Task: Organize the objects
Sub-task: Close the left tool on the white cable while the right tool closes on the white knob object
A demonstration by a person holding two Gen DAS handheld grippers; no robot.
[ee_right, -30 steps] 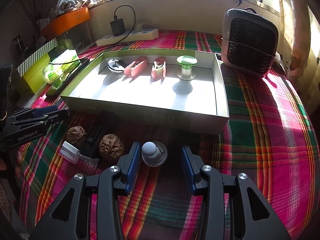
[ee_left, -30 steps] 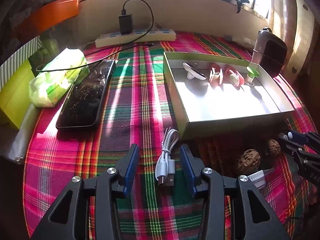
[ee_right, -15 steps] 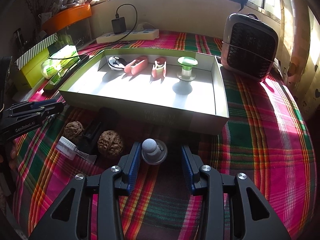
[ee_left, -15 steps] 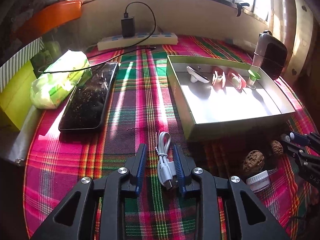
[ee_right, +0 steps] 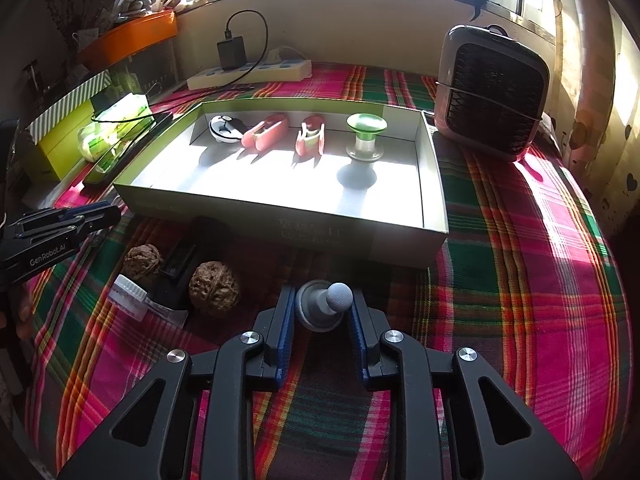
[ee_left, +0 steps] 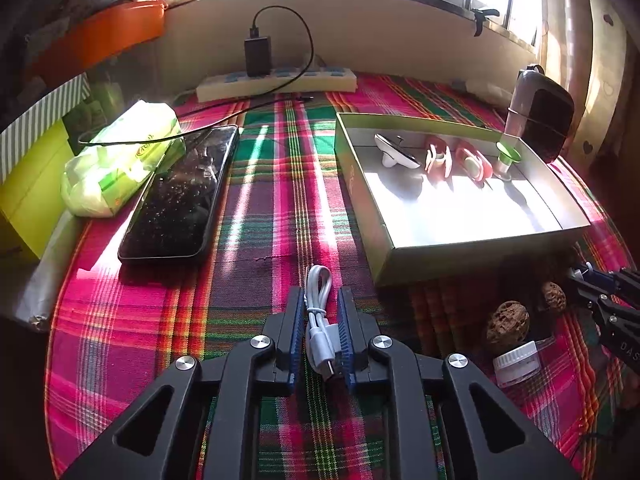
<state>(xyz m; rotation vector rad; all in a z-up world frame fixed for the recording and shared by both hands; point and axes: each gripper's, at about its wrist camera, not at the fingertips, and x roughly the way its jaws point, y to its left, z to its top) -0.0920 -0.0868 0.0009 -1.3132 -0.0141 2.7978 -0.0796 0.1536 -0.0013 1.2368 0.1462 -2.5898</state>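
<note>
1. Left gripper (ee_left: pixel 320 336): you have just closed its blue pads on the bundled white USB cable (ee_left: pixel 318 312), which lies on the plaid tablecloth (ee_left: pixel 260 208) near the table's front edge. The loop pokes out ahead of the pads and the plug sits behind them, so the pinch falls on the bundle's middle, probably to keep it from unwinding when lifted.

2. Right gripper (ee_right: pixel 322 316): its jaws have just closed too, and they now pinch the small grey knob with a round base (ee_right: pixel 324 306), just in front of the box's near wall. The pads bear on the base, the widest part.

3. Loose items between the two grippers: two brown wrinkled walnuts (ee_right: pixel 214 286), a white-capped clear vial (ee_right: pixel 134 296), a black flat device (ee_right: pixel 178 264). Not yet sorted.

4. Shallow open green cardboard box (ee_right: pixel 280 216), mid-table. Four small pieces stand in one row along its far wall, leaving the near floor free, likely for what you hold.

5. Far edge: white power strip (ee_left: pixel 276 80).
</note>
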